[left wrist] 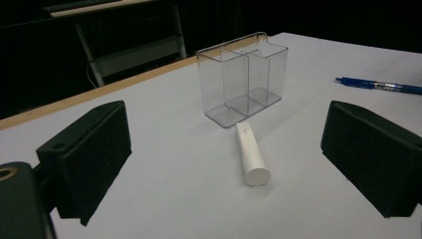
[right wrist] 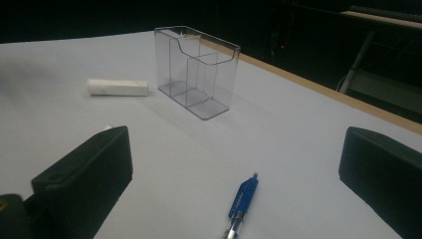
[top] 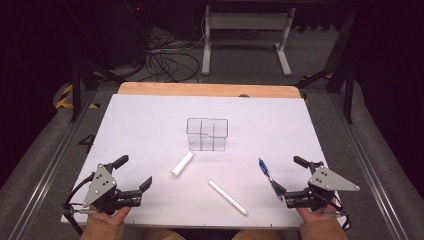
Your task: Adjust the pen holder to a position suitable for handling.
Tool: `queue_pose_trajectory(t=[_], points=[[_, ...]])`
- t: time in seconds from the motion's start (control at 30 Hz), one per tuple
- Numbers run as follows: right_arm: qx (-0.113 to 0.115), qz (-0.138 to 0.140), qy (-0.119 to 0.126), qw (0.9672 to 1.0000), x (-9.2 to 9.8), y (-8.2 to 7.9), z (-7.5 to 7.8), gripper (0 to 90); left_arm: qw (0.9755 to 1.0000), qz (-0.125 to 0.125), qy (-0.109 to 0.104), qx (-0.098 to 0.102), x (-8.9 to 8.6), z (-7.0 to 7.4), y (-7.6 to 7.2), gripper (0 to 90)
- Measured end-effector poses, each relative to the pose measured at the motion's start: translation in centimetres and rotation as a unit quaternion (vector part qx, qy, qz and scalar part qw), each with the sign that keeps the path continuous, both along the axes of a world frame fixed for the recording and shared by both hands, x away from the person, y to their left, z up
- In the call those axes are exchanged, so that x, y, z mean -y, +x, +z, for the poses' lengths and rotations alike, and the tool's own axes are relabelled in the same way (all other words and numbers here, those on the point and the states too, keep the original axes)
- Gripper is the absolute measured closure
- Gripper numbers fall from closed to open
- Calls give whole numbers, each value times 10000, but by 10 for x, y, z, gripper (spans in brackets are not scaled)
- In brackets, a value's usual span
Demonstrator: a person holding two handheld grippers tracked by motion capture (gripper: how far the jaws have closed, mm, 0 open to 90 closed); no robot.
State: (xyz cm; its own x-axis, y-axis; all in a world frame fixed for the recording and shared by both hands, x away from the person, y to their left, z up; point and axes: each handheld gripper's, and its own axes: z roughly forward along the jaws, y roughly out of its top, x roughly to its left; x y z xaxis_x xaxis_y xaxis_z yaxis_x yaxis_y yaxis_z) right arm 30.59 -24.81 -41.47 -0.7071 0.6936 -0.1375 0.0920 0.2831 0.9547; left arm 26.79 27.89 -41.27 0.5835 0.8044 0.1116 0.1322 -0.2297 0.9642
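A clear plastic organiser box with several compartments stands empty at the middle of the white table top. A short white cylinder lies just in front of the box, and a long thin white stick lies nearer the front edge. A blue pen lies to the right. My left gripper rests open at the front left, jaws wide, with nothing between them. My right gripper sits open at the front right, the blue pen lying between its jaws untouched. The box and cylinder lie ahead of the left jaws.
The table's wooden far edge borders the white sheet. Beyond it stand a white desk frame and tangled cables on the floor. Metal rails run along both sides of the table.
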Motion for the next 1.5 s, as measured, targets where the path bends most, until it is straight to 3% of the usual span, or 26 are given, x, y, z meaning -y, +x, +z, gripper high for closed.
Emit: queue_pose_trajectory(t=[0.6, 0.87, 0.97, 1.17, 1.27, 1.5], points=[[-29, -25, 173, 9998, 1, 0, 3, 0, 10000, 28, -7, 14, 0, 0, 0, 64], [-280, 3, 363, 9989, 3, 4, 6, 0, 10000, 38, -10, 10, 0, 0, 0, 65], [-349, -225, 433, 9982, 2, 8, 6, 0, 10000, 49, -6, 12, 0, 0, 0, 67], [-524, -561, 339, 9965, -3, 15, 8, 1, 10000, 55, 11, 10, 0, 0, 0, 68], [-603, -456, 311, 9967, -4, 18, 10, 21, 10000, 60, 14, 19, 1, 0, 0, 68], [-689, -616, 75, 9957, -8, 24, 16, 51, 10000, 70, 24, 15, 1, 0, 0, 69]])
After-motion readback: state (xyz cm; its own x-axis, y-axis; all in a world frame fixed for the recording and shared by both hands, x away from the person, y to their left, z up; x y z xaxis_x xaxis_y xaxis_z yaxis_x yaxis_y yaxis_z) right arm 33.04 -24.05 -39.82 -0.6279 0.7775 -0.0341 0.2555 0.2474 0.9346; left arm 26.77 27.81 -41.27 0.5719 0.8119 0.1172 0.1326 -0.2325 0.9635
